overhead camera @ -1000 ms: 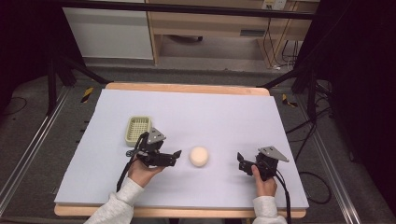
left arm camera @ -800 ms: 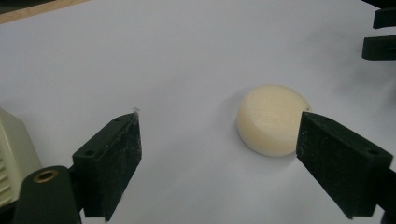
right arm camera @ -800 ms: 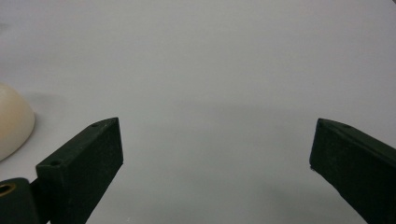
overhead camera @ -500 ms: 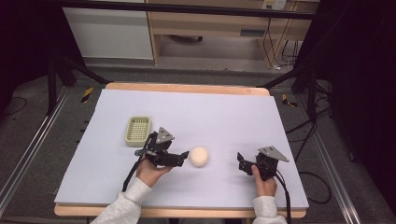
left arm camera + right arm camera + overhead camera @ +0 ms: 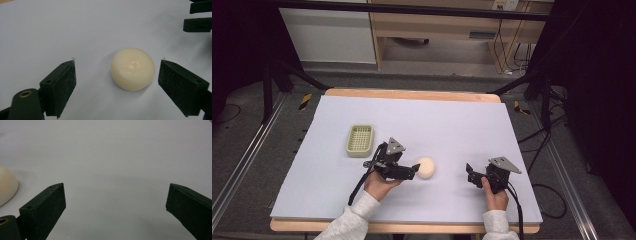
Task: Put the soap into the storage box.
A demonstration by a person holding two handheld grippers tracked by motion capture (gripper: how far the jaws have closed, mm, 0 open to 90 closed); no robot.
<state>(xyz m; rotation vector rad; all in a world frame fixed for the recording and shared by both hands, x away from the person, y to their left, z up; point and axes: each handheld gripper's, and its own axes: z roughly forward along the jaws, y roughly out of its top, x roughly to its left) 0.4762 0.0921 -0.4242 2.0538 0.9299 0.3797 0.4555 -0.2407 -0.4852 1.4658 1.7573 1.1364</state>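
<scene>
- The cream round bun [image 5: 426,167] sits dome-up near the table's middle; it has no clear long axis.
- Your left gripper [image 5: 117,75] is spread wide, the bun between its 2 jaws, untouched.
- Your right gripper [image 5: 116,197], at the bun's 3 o'clock, gapes over bare sheet.
- A green basket [image 5: 360,140] lies at 10 o'clock.
- The lavender sheet [image 5: 452,120] covers the wooden table [image 5: 412,94]; grey floor surrounds it.

ball [image 5: 132,68]: cream, smooth, slight sheen
table cover [image 5: 452,125]: pale, matt
basket [image 5: 360,139]: plastic mesh
table edge [image 5: 412,94]: wood
</scene>
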